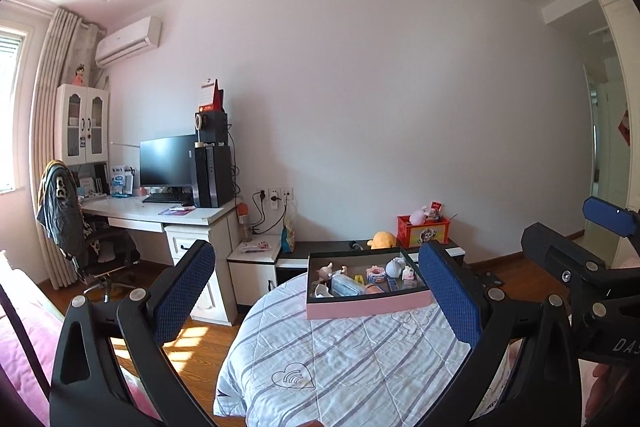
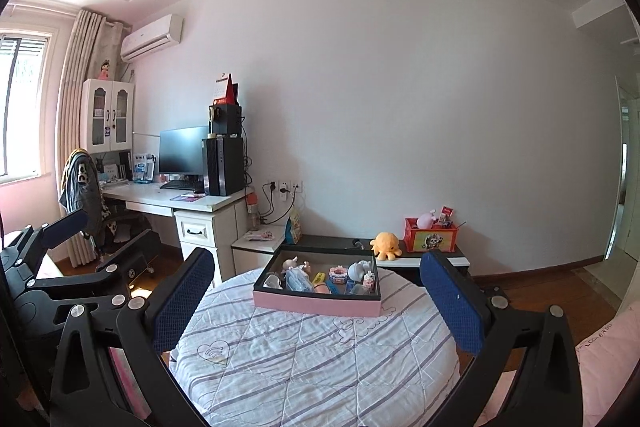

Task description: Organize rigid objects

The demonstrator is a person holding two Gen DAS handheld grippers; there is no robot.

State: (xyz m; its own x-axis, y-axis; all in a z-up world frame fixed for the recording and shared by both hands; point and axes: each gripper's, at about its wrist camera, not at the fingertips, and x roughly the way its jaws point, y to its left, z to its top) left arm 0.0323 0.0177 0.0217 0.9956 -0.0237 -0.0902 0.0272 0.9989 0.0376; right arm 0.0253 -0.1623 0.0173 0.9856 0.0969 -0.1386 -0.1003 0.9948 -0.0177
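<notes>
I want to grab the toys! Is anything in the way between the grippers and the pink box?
Nothing visible is. Both the left gripper and right gripper are open and empty, and only bare striped quilt lies between them and the pink box. Its toys sit uncovered.

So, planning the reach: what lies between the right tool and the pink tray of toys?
Only bare striped quilt lies between the right tool and the pink tray, per the right wrist view.

left claw [image 1: 316, 291]: spread wide, empty | right claw [image 2: 316, 297]: spread wide, empty
</notes>
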